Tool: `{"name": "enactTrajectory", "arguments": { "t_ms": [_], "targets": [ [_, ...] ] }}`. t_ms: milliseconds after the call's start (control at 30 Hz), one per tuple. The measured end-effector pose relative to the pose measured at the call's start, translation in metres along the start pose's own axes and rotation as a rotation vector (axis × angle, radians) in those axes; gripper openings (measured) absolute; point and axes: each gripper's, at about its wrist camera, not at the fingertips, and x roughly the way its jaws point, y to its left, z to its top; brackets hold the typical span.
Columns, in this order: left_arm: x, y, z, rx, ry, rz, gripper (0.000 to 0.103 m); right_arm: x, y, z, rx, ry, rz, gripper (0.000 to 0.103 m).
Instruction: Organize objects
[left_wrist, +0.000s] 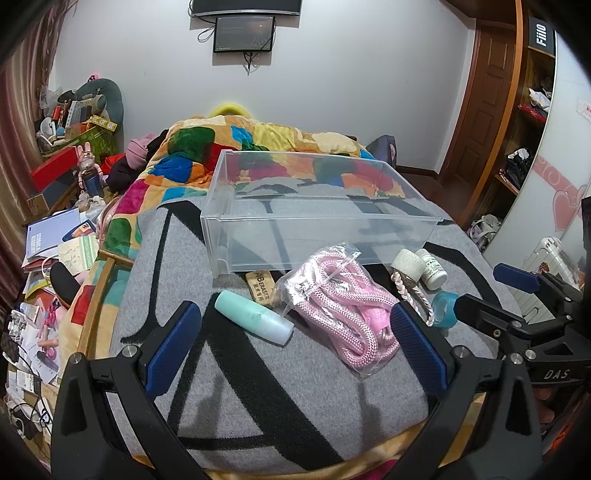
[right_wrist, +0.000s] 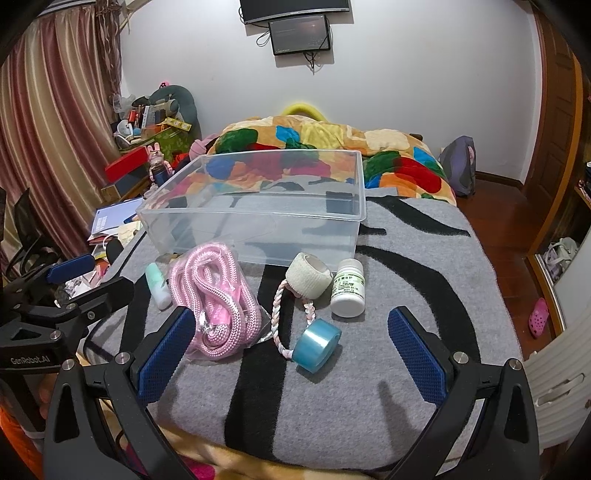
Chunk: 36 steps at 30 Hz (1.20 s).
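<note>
Nothing binned yet: clear bin (right_wrist: 258, 206) empty, all items still in front of it, I've both hand-held grippers (left_wrist: 295, 343) (right_wrist: 291, 354) wide, holding nothing.

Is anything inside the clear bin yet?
No, the clear bin holds nothing; the pink rope bag and white pill bottle lie on the blanket before it.

Colours on the bed

Grey blanket (right_wrist: 424, 258) with black stripes; pink-and-white rope (right_wrist: 214, 295); mint tube (left_wrist: 255, 317); blue tape roll (right_wrist: 319, 345); white bottle (right_wrist: 347, 293); clear bin (right_wrist: 258, 206).
</note>
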Motion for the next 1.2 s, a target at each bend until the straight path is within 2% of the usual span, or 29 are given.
{"name": "enactTrajectory", "arguments": {
  "t_ms": [1200],
  "targets": [
    [0.0019,-0.0006,-0.0029,0.001,0.006,-0.001,0.103,0.0011,0.0007,-0.0012,0.002,0.003,0.003,0.103]
  ]
}}
